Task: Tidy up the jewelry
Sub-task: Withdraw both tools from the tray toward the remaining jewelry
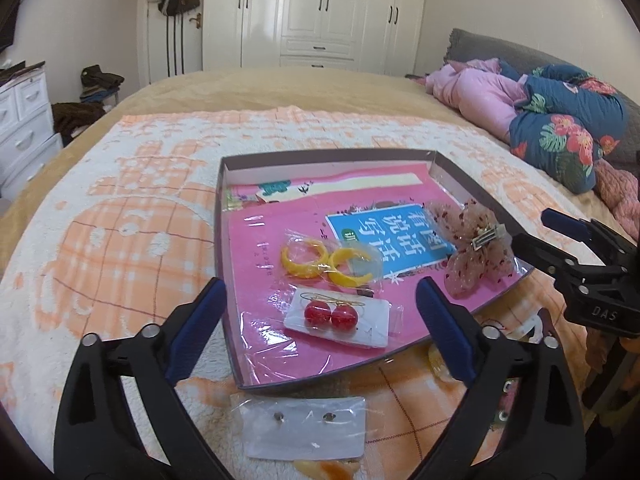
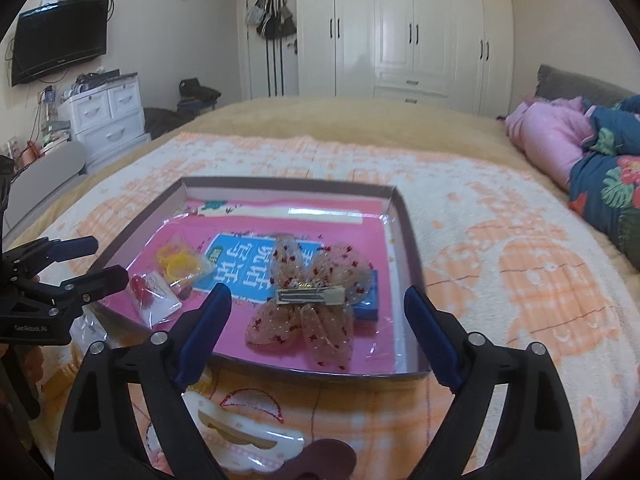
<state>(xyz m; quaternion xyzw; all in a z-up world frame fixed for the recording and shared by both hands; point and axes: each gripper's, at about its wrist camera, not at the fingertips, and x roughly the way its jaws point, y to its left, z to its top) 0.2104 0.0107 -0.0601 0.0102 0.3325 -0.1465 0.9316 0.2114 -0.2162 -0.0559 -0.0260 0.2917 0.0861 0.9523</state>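
A shallow dark-rimmed tray (image 1: 218, 240) lined with a pink book lies on the orange-and-white blanket. Inside it are bagged yellow hoop earrings (image 1: 326, 262), red ball earrings on a white card (image 1: 336, 318) and a pink mesh bow hair clip (image 2: 308, 324). My left gripper (image 1: 322, 286) is open over the tray's near corner, and the red earrings lie between its fingers without touching them. My right gripper (image 2: 317, 292) is open above the bow clip, empty. A card of stud earrings (image 1: 306, 426) and a white claw clip (image 2: 236, 436) lie on the blanket in front of the tray.
Rolled pink and floral quilts (image 1: 560, 120) lie at the right of the bed. White drawers (image 2: 108, 116) and a wall TV (image 2: 60, 40) stand to the left, with a white wardrobe (image 2: 404, 28) behind. A brown item (image 2: 320, 460) lies by the claw clip.
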